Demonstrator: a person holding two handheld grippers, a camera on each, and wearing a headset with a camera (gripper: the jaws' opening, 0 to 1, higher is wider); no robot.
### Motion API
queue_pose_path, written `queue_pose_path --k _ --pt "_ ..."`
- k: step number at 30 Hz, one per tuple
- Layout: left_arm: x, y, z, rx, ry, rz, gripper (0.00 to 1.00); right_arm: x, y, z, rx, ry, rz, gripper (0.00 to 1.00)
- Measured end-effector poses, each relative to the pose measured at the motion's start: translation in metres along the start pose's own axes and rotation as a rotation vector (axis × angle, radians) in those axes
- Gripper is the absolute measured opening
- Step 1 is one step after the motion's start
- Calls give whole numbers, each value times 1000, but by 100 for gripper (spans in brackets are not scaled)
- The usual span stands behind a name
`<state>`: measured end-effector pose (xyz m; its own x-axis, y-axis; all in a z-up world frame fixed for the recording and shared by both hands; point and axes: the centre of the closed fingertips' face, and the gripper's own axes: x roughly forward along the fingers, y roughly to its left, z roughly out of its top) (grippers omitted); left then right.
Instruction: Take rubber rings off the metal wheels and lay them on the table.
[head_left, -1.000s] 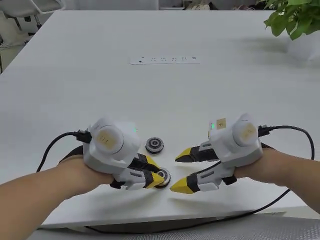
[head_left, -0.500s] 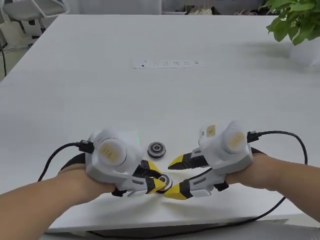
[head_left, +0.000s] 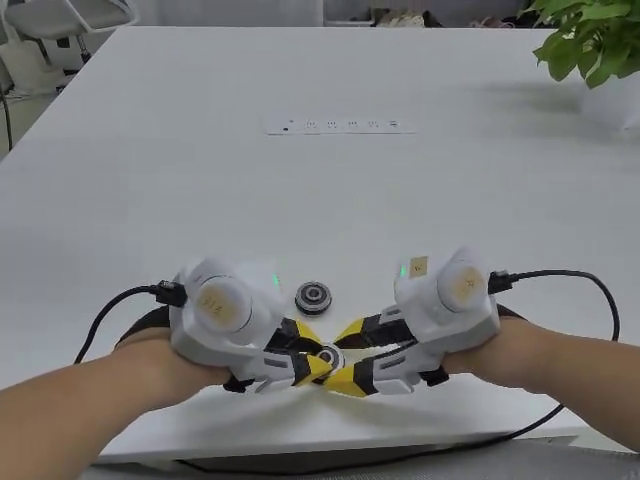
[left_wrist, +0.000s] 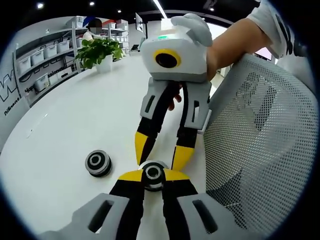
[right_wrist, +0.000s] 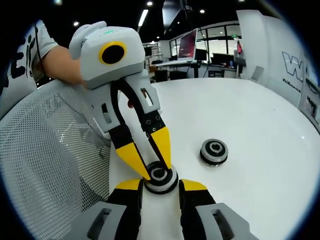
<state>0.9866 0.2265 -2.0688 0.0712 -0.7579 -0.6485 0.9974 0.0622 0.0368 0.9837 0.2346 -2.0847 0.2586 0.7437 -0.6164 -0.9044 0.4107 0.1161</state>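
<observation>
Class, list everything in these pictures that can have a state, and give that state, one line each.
Held wheel: between both pairs of jaws, black rubber ring on it.
Left tongs: shut on the held wheel.
Right tongs: jaws on either side of the same wheel; clamped or not is unclear.
Second wheel: lying flat on the table, apart from the tongs, ring on.

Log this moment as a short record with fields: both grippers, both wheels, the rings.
left gripper: shut on the near wheel, close to the table's front edge
right gripper: fingers on either side of the same wheel; grip unclear
far wheel: lying free on the table, apart from both grippers
rubber rings: seemingly on both wheels, none laid out
</observation>
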Motion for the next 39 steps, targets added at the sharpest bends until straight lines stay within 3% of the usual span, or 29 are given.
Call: queue_pose_path --k 26,30,39 --pt "0 2 0 -32 -9 40 8 -8 -1 -9 -6 37 -2 12" --pt "-1 2 0 -32 -5 43 8 -9 -4 -10 -14 54 -9 4" --pt "0 2 -1 -33 -7 44 8 -11 -6 -11 63 60 -26 0"
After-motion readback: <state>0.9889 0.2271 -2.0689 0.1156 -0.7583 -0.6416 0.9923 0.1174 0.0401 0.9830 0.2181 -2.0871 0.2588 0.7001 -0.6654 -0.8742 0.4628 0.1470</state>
